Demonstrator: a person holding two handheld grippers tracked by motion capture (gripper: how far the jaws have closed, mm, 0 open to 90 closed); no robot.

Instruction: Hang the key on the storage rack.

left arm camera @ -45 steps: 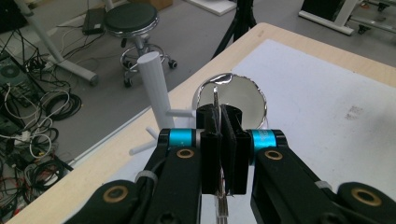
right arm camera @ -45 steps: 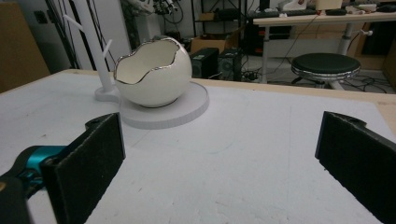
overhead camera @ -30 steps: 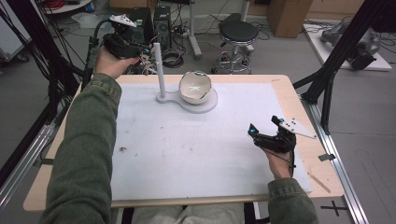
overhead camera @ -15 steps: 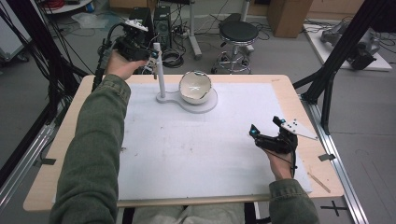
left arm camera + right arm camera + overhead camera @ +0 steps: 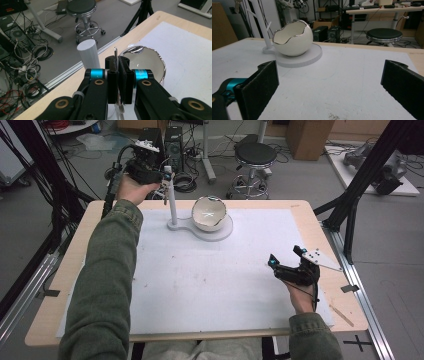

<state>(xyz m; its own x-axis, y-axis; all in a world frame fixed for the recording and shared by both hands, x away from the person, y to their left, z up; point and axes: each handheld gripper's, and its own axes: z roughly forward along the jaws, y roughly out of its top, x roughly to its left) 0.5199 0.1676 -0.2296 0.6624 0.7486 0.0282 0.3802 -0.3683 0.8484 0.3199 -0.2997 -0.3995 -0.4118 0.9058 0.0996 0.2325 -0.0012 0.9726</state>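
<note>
Left gripper point(image 5: 117, 75) at the table's point(image 5: 300, 210) far left corner, jaws pinching a thin metal key point(image 5: 115, 53) beside the white post point(image 5: 89, 53); right gripper point(image 5: 295, 265) near the right edge, spread empty; no legible writing.

Light wooden table point(image 5: 310, 215) with a white mat point(image 5: 210, 280) covering most of its top; bare wood shows along the far, left and right edges. Grey concrete floor point(image 5: 300, 175) all round. Black round stool point(image 5: 255, 154) on a chrome wheeled base just beyond the far edge. Black frame struts point(image 5: 367, 175) rise past the right far corner, more on the left. Cable tangle point(image 5: 27, 67) and a black PC tower point(image 5: 174, 140) on the floor behind. Cardboard box point(image 5: 306, 132) further back. Even indoor light.
</note>
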